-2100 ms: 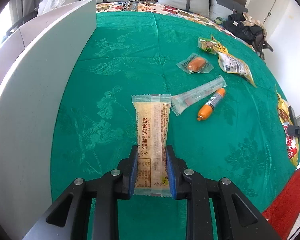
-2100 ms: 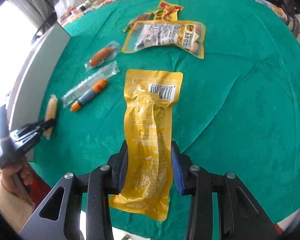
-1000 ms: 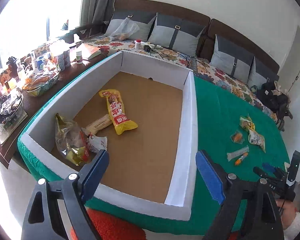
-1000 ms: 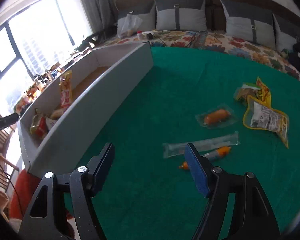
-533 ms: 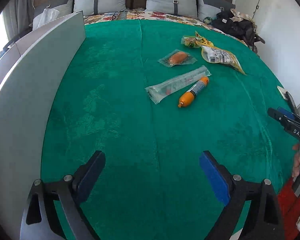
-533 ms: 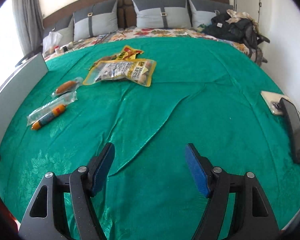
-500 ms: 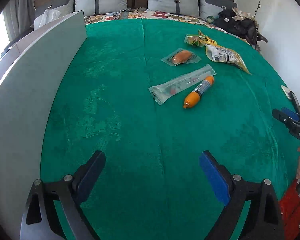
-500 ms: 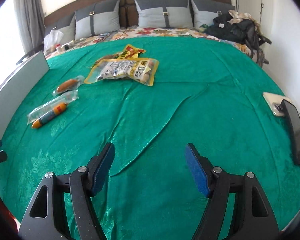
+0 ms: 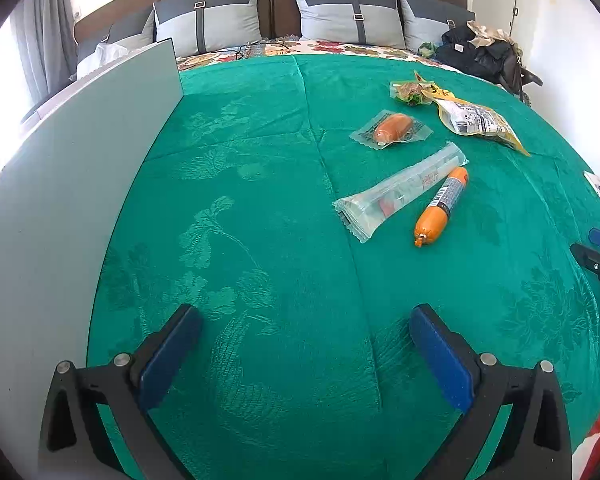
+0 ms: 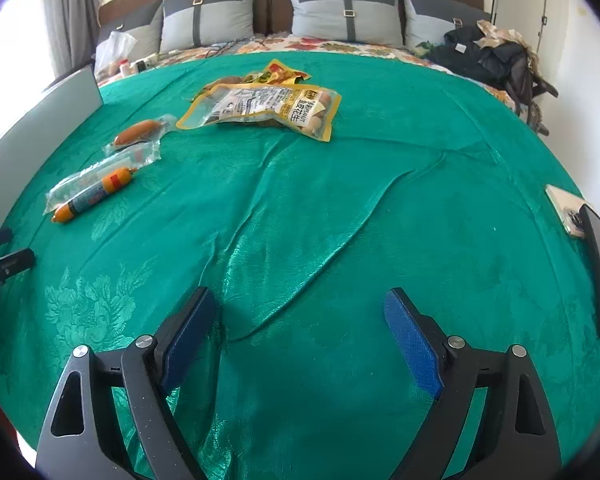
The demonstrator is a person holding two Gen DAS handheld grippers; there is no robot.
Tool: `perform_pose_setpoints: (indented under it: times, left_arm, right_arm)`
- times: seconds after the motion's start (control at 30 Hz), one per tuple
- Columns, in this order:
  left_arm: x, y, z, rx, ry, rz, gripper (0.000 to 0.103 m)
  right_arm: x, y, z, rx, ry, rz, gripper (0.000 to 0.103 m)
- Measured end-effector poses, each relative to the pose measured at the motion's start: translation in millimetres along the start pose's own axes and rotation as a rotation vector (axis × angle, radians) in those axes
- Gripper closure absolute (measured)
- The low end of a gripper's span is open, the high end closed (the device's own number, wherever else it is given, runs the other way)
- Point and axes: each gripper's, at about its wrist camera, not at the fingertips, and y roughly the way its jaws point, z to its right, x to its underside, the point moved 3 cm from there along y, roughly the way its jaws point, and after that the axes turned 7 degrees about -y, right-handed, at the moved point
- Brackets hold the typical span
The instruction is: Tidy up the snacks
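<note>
Several snacks lie on the green cloth (image 9: 260,200). An orange sausage stick (image 9: 441,206) (image 10: 94,196) rests beside a clear long packet (image 9: 400,190) (image 10: 96,174). Behind them sits a small sealed sausage (image 9: 392,128) (image 10: 138,131), a yellow peanut bag (image 9: 478,122) (image 10: 266,110) and another small packet (image 9: 410,92). My left gripper (image 9: 304,316) hangs over bare cloth, its jaws opening wide with nothing between them. My right gripper (image 10: 300,300) is likewise empty, jaws opening, over wrinkled cloth.
The grey wall of the big box (image 9: 72,184) (image 10: 36,128) stands along the left. A phone and a dark flat device (image 10: 598,264) lie at the right edge. Pillows and a black bag (image 9: 480,56) sit at the back.
Both grippers let go of their snacks, the left over the box, and swung back over the green cloth. Their jaws now stand wider than half a second ago.
</note>
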Motion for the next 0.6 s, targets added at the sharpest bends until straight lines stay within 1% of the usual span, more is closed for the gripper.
perform_pose_setpoints:
  times: [0.07,0.17,0.23,0.27,0.33,0.37,0.43,0.5,0.53,0.57,0.6]
  left_arm:
    - [0,0,0,0.001,0.001,-0.003,0.000]
    - [1,-1,-1,0.010,0.030,-0.025,0.000]
    - [4,-4,-8,0.006,0.006,-0.005,0.000]
    - [4,-4,-9,0.003,0.000,-0.006,0.000]
    - [4,-3,-8,0.000,-0.001,-0.004,0.000]
    - [4,-3,-8,0.000,-0.001,-0.003,0.000]
    - [4,-3,-9,0.001,-0.002,-0.003,0.000]
    - [3,-3,-8,0.002,-0.002,-0.003,0.000]
    - [3,-3,-9,0.003,-0.002,-0.003,0.000]
    - [3,-3,-8,0.003,-0.002,-0.003,0.000]
    - [3,-3,-8,0.002,-0.002,-0.003,0.000]
  right_arm:
    - [0,-1,0,0.001,0.000,0.000,0.013]
    - [0,0,0,-0.001,-0.001,-0.002,0.012]
    - [-2,1,0,-0.008,-0.005,-0.014,0.010]
    - [-5,3,0,-0.010,-0.006,-0.040,0.010]
    - [-15,8,-3,-0.015,0.018,-0.168,0.011]
    - [-21,9,-6,-0.031,0.048,-0.225,0.012]
    - [-38,8,-23,-0.176,0.129,-0.243,0.014]
    - [-57,10,-51,-0.267,0.165,-0.270,0.015]
    - [-66,14,-67,-0.308,0.174,-0.285,0.019]
    - [-75,19,-83,-0.340,0.184,-0.296,0.030]
    - [-84,25,-98,-0.354,0.191,-0.310,0.039]
